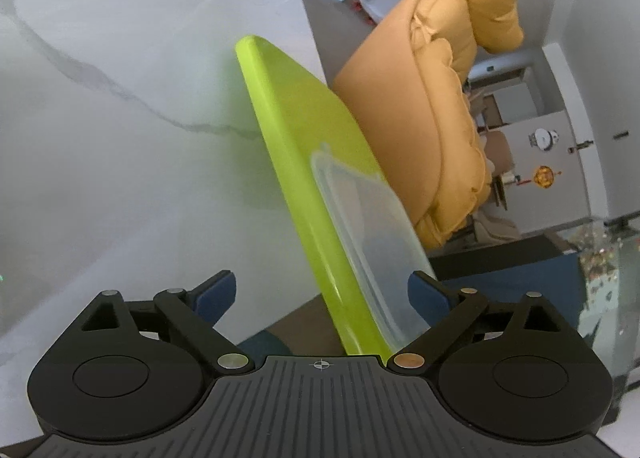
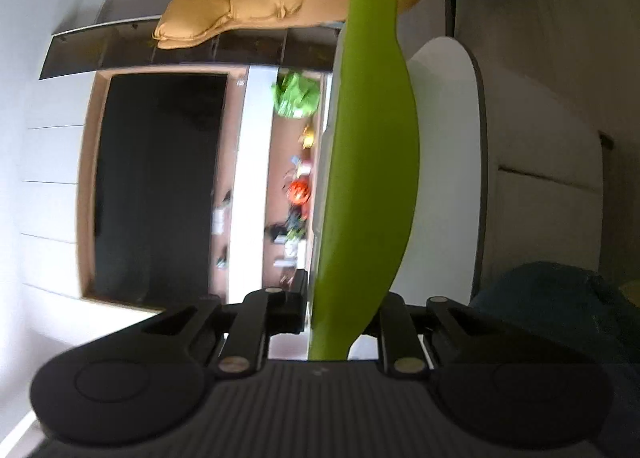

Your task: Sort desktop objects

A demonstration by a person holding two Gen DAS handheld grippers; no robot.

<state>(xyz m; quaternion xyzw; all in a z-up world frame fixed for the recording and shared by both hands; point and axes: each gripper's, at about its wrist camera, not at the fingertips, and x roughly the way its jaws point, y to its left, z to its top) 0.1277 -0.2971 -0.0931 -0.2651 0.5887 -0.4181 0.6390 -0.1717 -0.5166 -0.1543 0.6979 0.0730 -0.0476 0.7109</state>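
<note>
Left claw (image 1: 322,294) wide around flat lime-green plastic board (image 1: 296,161), right claw (image 2: 344,312) clamped on its edge — could twist loose single-handed.

The left gripper (image 1: 322,294) occupies the 6 o'clock area, jaws spread wide, blue fingertips (image 1: 216,294) clear of contact. Between them a lime-green tray (image 1: 292,161) stands on edge, tilted, running from 6 o'clock toward 12 o'clock. A translucent lid (image 1: 372,225) lies flat against its face on the 3 o'clock side. White marble tabletop (image 1: 120,117) fills 9 o'clock. A tan padded chair (image 1: 448,69) sits at 2 o'clock.
</note>
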